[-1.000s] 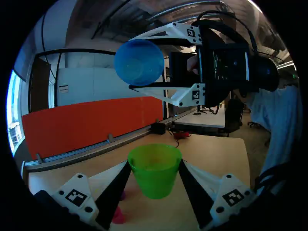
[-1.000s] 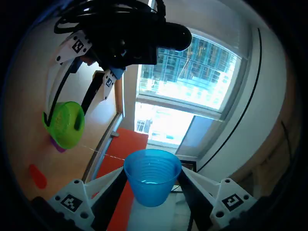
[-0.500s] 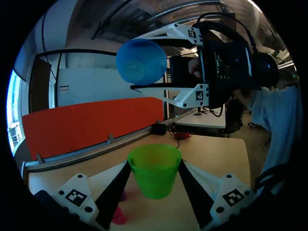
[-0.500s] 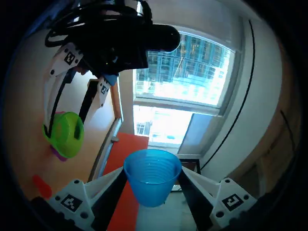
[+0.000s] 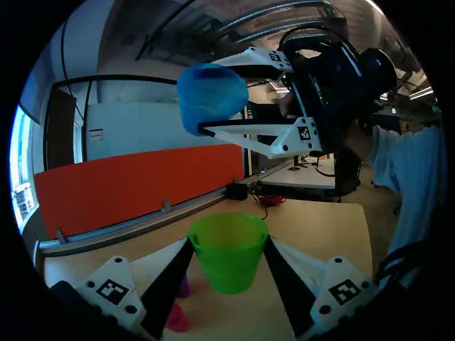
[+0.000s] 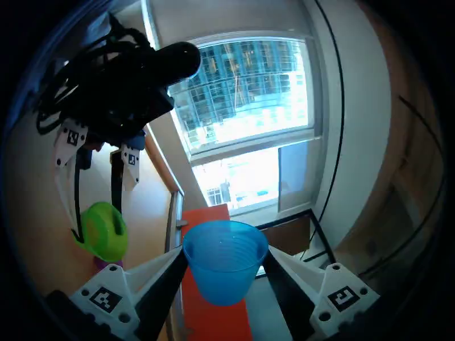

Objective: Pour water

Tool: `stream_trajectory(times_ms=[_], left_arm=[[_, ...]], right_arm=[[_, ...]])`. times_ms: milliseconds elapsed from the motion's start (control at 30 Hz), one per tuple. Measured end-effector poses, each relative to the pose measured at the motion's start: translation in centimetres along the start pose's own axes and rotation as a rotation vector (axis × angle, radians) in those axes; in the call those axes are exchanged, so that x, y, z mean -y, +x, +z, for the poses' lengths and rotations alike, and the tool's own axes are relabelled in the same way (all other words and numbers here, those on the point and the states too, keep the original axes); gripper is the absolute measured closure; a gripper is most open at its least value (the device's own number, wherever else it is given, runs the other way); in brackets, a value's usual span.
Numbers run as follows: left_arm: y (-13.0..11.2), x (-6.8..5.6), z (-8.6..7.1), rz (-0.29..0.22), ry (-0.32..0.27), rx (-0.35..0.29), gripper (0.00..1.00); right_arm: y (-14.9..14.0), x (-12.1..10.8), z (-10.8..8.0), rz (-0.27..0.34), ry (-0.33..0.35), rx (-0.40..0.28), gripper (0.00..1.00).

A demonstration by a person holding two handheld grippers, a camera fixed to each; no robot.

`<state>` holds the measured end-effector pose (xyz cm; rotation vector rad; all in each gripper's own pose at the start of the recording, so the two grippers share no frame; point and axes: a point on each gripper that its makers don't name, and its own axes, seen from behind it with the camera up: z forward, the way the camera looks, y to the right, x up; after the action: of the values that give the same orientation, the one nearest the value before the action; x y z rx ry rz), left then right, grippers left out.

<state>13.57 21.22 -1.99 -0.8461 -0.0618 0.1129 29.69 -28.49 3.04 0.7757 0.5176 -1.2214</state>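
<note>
My left gripper [image 5: 228,262] is shut on a green cup [image 5: 228,250], held upright just above the wooden table [image 5: 324,227]. High above it, in the left gripper view, the right gripper [image 5: 227,94] holds a blue cup [image 5: 210,105] tipped on its side. In the right gripper view my right gripper [image 6: 225,273] is shut on that blue cup [image 6: 224,267], and I see no water in it. The left gripper [image 6: 94,216] with the green cup [image 6: 104,232] is at the left there.
Two small pink and purple things [image 5: 179,310] lie on the table under the left finger. An orange partition [image 5: 136,182] with a metal rail runs along the table's far edge. A large window [image 6: 244,108] is behind. A person's sleeve [image 5: 409,165] is at the right.
The right gripper has been turning, bringing the blue cup back from a steep tip toward upright. The left gripper and green cup have stayed still.
</note>
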Motion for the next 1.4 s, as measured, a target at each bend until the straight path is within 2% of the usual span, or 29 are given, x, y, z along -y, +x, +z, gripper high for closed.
stream_trajectory(times_ms=[233,567,767,867,967,1067,1400], left_arm=[[0.1,0.0,-0.1,0.007,0.003,-0.001,0.14],[0.3,0.0,0.0,0.02,0.013,-0.002,0.14],[0.5,0.2,0.0,0.028,0.02,-0.005,0.14],[0.6,0.2,0.1,0.03,0.022,-0.007,0.14],[0.6,0.2,0.1,0.033,0.023,-0.009,0.14],[0.5,0.3,0.1,0.036,0.027,-0.007,0.14],[0.2,1.2,0.0,0.038,0.047,-0.005,0.14]], right_arm=[[1.0,0.8,-0.6,0.292,0.009,-0.031,0.11],[3.5,0.8,-1.2,0.757,0.04,-0.102,0.11],[4.2,1.5,-1.4,0.99,0.082,-0.108,0.11],[4.1,1.6,-1.2,1.087,0.095,-0.107,0.1],[3.9,1.5,-1.2,1.153,0.097,-0.109,0.11],[3.6,1.3,-1.2,1.192,0.094,-0.106,0.1],[1.1,1.7,-1.7,1.198,0.067,-0.063,0.1]])
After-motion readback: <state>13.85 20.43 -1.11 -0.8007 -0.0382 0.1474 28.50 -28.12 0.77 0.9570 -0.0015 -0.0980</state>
